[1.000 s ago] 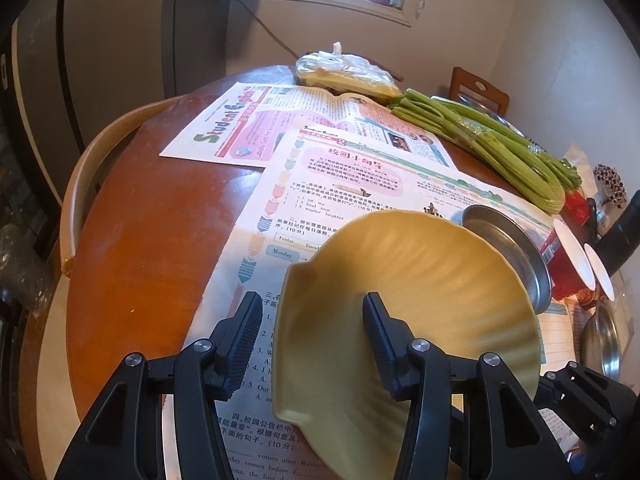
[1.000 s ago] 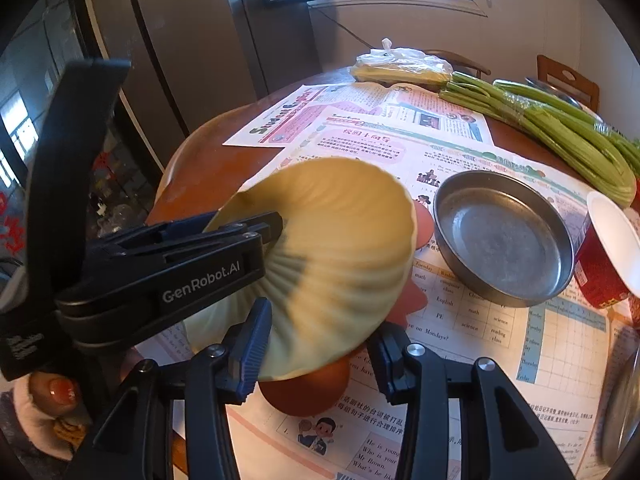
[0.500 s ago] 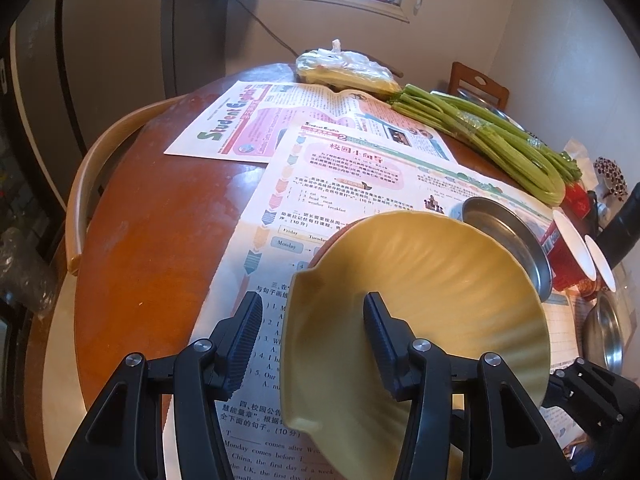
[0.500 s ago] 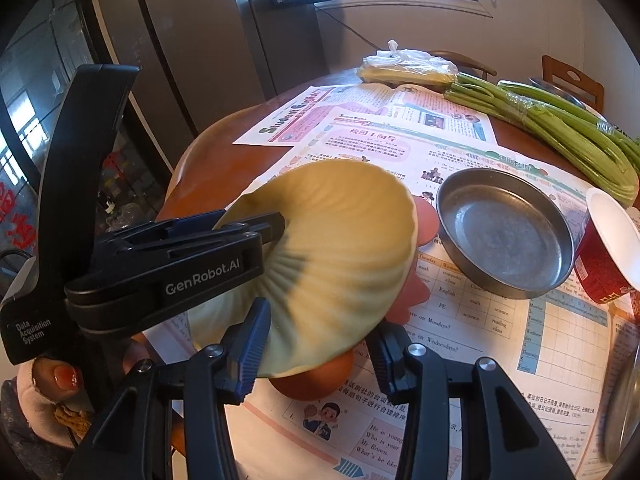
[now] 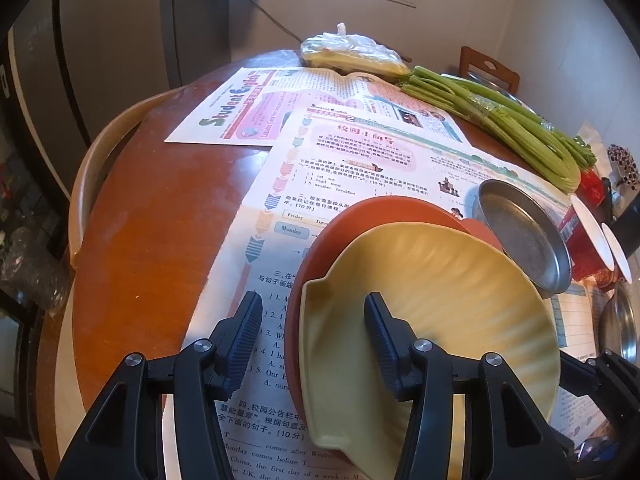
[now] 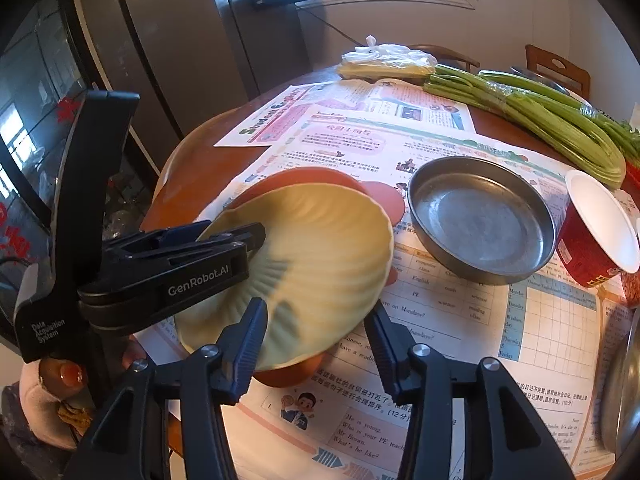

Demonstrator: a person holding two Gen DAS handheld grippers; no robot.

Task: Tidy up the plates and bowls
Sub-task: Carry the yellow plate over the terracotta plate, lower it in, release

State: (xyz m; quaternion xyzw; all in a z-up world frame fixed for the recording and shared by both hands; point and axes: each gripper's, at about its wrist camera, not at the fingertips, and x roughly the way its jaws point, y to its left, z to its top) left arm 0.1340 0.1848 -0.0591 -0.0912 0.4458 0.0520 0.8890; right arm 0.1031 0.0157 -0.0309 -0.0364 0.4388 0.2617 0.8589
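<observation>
Yellow plate (image 5: 440, 300): we see it atop orange plate (image 5: 360, 216).
Left gripper (image 5: 312, 304): clamps its left rim.
Right gripper (image 6: 315, 306): jaws just widening, near rim between, unpinched.

Round wooden table (image 5: 132, 264) spread with printed pages.
Student English newspapers (image 5: 352, 168) cover its top; a celery bunch (image 5: 500, 120) and a plastic-wrapped food bag (image 5: 352, 54) lie at the far edge.

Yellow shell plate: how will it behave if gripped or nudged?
Probably rigid: yellow plate holds its ribbed shape while tilted. Looks glossy, so likely slippery. Its curved base sits on the orange plate; a nudge may rock or slide it.
</observation>
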